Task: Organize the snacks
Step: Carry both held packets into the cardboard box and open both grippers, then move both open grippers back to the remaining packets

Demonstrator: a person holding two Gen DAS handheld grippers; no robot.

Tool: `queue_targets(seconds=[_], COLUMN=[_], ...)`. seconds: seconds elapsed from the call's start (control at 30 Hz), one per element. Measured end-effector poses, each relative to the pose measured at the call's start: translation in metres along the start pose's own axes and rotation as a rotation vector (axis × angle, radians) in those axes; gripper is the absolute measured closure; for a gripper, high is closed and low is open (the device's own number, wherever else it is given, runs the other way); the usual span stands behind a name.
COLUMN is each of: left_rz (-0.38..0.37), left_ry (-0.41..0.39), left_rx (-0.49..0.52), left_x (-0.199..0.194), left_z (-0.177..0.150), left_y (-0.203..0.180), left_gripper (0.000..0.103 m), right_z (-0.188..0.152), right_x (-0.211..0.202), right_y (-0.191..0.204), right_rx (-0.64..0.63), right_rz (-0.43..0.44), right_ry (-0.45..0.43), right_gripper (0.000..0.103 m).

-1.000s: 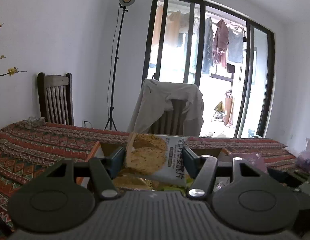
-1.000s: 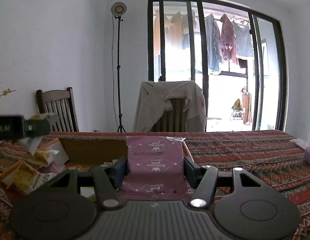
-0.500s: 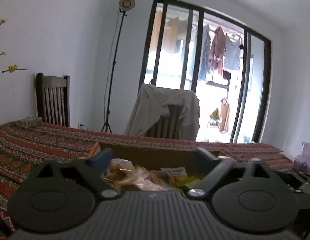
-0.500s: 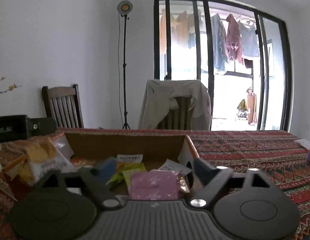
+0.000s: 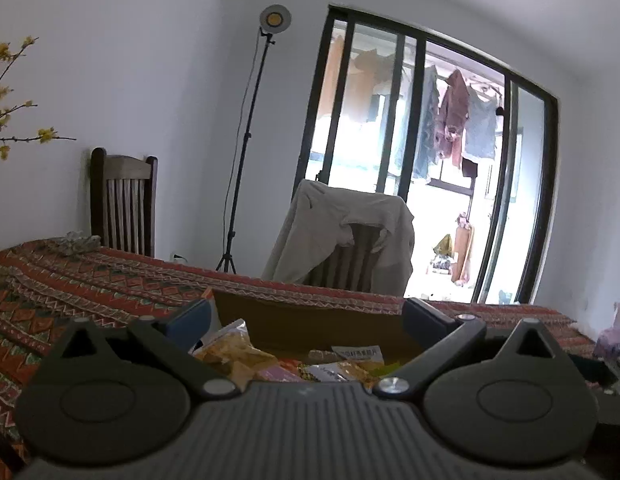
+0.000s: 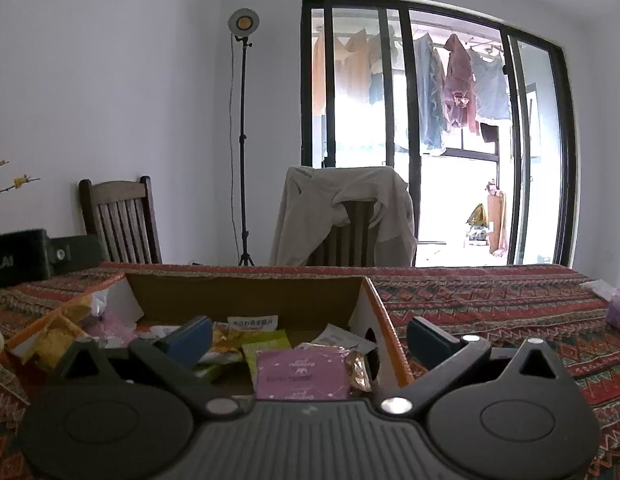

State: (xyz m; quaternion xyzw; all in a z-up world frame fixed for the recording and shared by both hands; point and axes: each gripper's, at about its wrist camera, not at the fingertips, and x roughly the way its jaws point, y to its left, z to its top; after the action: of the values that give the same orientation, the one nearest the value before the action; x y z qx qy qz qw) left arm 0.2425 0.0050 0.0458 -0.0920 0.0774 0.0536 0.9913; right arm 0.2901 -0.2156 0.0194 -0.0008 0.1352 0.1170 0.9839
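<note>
Both snack packets are now lying loose in the cardboard box (image 6: 245,288) on the bench (image 6: 490,300). Left tool (image 5: 305,320) is gaping empty; right tool (image 6: 310,334) is widening, pink packet (image 6: 301,372) at six o'clock below it.

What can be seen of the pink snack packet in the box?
The pink snack packet is a flat, matte pouch with faint print. It lies face up inside the cardboard box, near its right wall, overlapping a green packet, with crinkled foil wrappers at its right edge. Nothing grips it.
</note>
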Motion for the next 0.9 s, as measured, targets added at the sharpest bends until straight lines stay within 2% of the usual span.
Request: queue_targets(seconds=[0.17,0.33,0.6,0.9], left_rz=[0.006,-0.016,0.009,0.039], left_ry=[-0.003,0.023,0.027,0.086], left_rx=[-0.04,-0.093,-0.094,-0.058], left_x=[-0.006,-0.014,-0.042,-0.07], left_z=[0.008,0.017,0.022,0.011], left_y=[-0.002,0.004,0.022,0.048], left_gripper=[0.0,0.0,0.0,0.0], right_z=[0.0,0.007,0.018,0.002], right_x=[0.0,-0.007,-0.036,-0.063], right_y=[0.0,0.003,0.004,0.0], right_rx=[0.0,-0.025,-0.036,-0.024], right_rz=[0.0,-0.044,-0.048,-0.043], right_ry=[0.0,-0.004,0.004,0.084], right_gripper=[0.0,0.0,0.0,0.0])
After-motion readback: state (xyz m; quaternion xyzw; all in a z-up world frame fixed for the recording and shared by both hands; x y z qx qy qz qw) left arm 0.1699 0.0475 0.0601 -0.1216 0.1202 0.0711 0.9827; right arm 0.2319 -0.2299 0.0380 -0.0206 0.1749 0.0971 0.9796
